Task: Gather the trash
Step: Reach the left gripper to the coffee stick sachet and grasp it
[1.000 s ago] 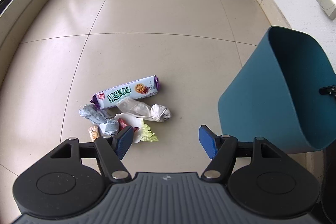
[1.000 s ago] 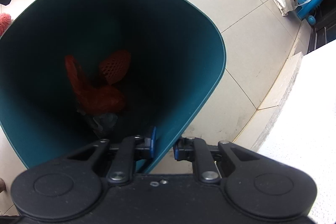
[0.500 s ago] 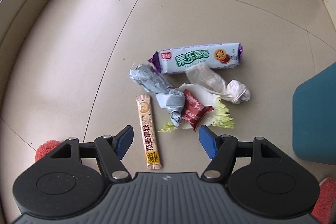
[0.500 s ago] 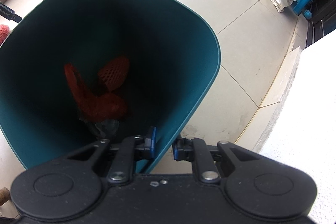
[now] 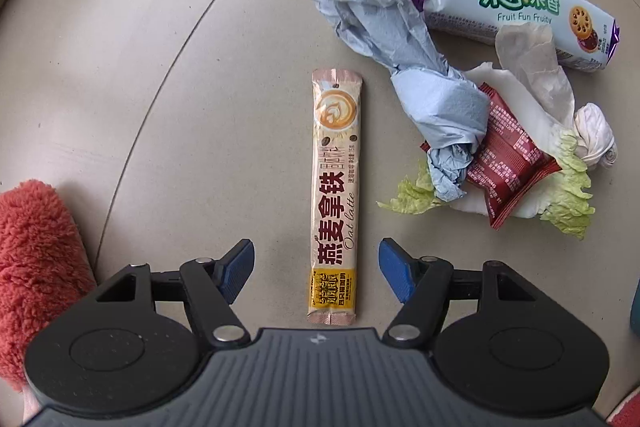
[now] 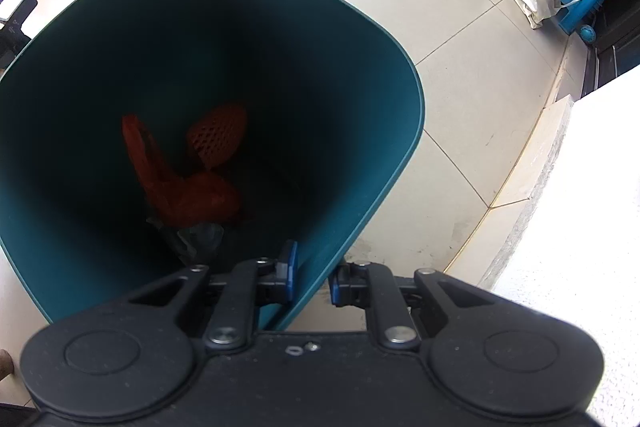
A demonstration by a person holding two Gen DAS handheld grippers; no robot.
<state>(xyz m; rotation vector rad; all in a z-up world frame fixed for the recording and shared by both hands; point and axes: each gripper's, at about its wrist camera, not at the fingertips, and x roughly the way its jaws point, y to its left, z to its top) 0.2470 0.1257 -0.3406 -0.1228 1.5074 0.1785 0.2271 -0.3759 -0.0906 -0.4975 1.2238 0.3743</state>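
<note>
The left claw hangs wide open, pointing down over a coffee sachet lying flat on the floor, its lower end between the blue pads. A clean pick likely means settling lower and pinching across the sachet's narrow width. Bare tile lies to its left; crumpled paper, a red wrapper and a biscuit pack crowd its right. The right claw is clamped narrow on the bin wall.

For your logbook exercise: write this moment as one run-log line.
left gripper: open above oat latte sachet | right gripper: shut on bin rim | red netting: inside bin
</note>
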